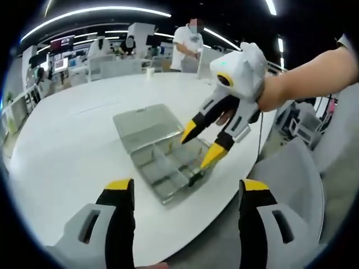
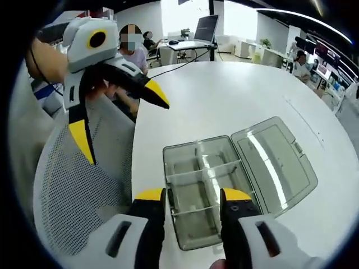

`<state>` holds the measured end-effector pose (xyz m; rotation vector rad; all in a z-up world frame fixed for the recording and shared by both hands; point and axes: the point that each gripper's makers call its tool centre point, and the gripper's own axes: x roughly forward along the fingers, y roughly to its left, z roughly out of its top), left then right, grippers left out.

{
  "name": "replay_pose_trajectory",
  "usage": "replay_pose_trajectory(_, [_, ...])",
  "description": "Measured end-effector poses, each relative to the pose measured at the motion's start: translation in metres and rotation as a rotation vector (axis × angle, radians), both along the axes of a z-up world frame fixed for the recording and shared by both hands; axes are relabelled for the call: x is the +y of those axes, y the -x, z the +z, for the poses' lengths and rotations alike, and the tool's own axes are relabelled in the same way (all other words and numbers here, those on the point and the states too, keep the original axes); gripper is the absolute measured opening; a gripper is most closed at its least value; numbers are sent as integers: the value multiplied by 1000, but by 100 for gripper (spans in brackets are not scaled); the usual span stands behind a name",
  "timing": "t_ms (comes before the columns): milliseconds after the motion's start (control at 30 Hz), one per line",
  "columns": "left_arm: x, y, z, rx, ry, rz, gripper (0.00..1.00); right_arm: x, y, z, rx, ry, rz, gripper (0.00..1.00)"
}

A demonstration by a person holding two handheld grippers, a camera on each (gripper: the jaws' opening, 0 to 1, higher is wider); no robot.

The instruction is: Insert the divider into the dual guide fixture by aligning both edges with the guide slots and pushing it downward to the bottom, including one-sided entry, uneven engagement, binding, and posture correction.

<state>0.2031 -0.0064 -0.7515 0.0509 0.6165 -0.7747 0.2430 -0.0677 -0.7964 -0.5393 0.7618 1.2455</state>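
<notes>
The left gripper (image 1: 182, 193) was held above the near edge of a round white table (image 1: 67, 145), its yellow-tipped jaws spread wide and holding nothing. At 12 o'clock from those jaws sat a clear plastic compartment box (image 1: 160, 168), with its hinged lid (image 1: 147, 124) folded flat on the table on the far side. The right gripper (image 1: 197, 147) entered from 2 o'clock, a hand (image 1: 275, 92) behind it, and hung over the box's right end with jaws parted; whether anything was between them could not be told. A mesh chair (image 1: 297, 185) stood at 4 o'clock. People were at desks in the background.

In the right gripper view, the left gripper (image 2: 120, 126) appeared at 10 o'clock with jaws splayed wide and empty, over a mesh chair back (image 2: 73, 190). The right gripper (image 2: 193, 196) straddled the near end of the compartment box (image 2: 202, 190), jaws partly apart. A clear divider (image 2: 207, 170) stood upright across the box's middle, its ends at the side walls; how deep it was seated could not be told. The lid (image 2: 277, 162) lay open at 3 o'clock on the table (image 2: 224, 95).
</notes>
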Motion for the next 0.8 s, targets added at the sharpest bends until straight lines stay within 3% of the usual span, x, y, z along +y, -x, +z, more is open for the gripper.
replay_pose_trajectory(300, [5,-4,-2,-1,-14,9,79,-1,6,15,14,-116,-126,53])
replay_pose_trajectory(800, [5,-5,3,-21,-13,17,90,-15,22,28,-12,-188,-279,68])
